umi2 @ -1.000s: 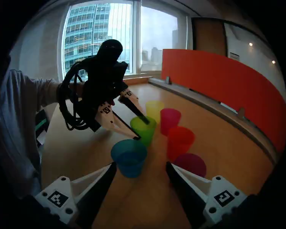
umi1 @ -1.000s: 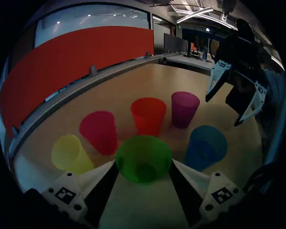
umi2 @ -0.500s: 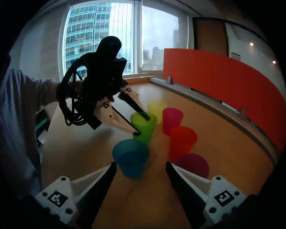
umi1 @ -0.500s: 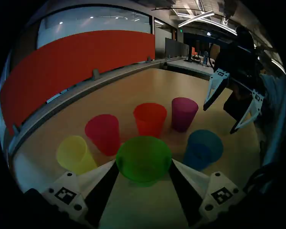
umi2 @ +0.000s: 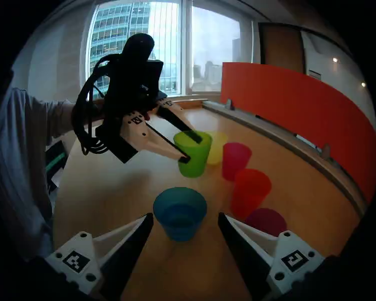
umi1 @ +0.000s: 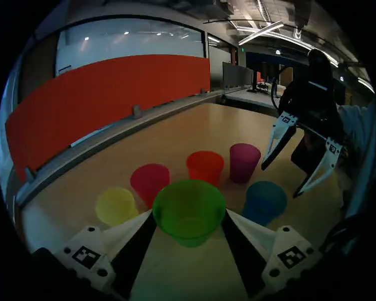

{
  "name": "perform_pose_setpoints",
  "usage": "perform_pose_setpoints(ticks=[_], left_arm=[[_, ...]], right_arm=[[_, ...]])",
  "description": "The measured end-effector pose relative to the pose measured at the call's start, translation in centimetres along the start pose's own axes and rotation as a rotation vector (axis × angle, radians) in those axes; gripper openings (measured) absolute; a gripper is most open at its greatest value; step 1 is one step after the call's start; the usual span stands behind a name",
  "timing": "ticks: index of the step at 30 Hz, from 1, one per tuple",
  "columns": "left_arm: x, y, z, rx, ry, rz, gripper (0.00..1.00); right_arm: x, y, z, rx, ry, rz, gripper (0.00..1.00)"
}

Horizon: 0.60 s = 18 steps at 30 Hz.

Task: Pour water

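Left tool (umi1: 188,215) is clenched on the green cup (umi2: 193,155), 1 finger on each side near the rim. The cup is upright and appears raised off the surface (umi1: 198,125). Right tool (umi2: 184,216) is released, fingers spread, touching nothing. The blue cup (umi2: 180,226) stands just ahead of its fingertips. 4 more cups stand in an arc: yellow cup (umi1: 116,205), pink cup (umi1: 149,181), orange cup (umi1: 204,167), purple cup (umi1: 244,161).
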<state>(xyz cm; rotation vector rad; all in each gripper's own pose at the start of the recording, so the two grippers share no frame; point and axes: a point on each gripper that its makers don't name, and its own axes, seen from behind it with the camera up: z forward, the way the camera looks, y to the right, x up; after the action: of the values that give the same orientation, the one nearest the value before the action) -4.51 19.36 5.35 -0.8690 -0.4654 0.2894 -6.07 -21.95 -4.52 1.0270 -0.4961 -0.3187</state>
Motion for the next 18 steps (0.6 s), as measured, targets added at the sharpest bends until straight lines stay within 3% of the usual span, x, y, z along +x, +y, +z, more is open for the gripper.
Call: perform_pose_setpoints(ticks=[18], left_arm=[[2.3, -1.9, -3.9, 0.048, 0.081, -0.05, 0.87]], right_arm=[[-1.3, -0.4, 2.9, 0.012, -0.032, -0.026, 1.0]])
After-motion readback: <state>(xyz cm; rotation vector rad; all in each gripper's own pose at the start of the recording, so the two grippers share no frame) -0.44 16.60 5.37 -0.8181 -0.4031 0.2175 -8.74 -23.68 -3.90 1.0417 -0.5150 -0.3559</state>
